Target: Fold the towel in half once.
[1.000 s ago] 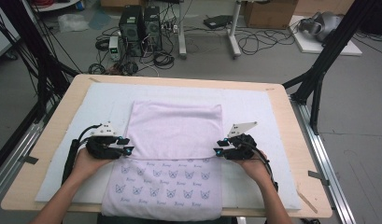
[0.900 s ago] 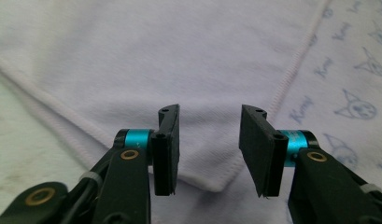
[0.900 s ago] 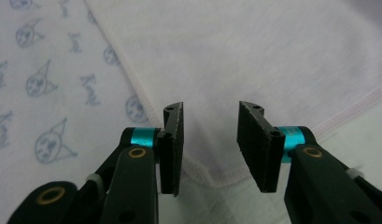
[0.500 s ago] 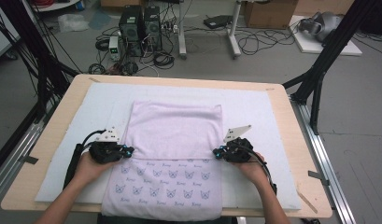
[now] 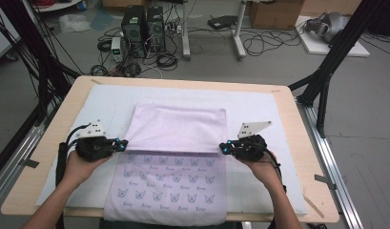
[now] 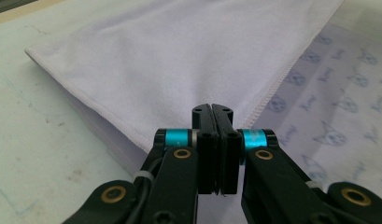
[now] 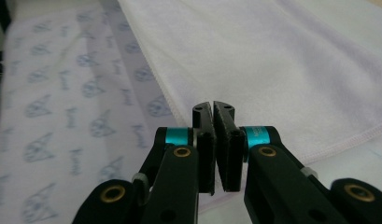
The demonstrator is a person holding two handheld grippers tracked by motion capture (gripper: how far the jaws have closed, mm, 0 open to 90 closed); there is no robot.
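A pale wooden tabletop [image 5: 49,157] carries a light blue-white mat [image 5: 111,102] that covers most of it. Behind it the grey floor holds, from left to right, black frame legs, two dark computer towers [image 5: 144,24] among tangled cables, a white stand's legs, a cardboard box and a white slab with a grey bundle on it.

On the mat lies a lilac towel [image 5: 176,157], its far half folded toward the person so the plain side covers the top and the printed side with small animal faces shows nearer the person, whose edge hangs over the tabletop's near rim.

The left tongs [image 5: 120,143] sit at the left end of the folded hem, pressed together; in the left gripper view [image 6: 212,112] they point at the stitched hem, and whether cloth is caught between them cannot be told. The right tongs [image 5: 223,147] sit at the hem's right end, closed to a thin slit [image 7: 212,109] just before the hem.

Compared with a second ago, both hands have drawn nearer the person and inward to the towel's edges, and the fold's hem lies lower
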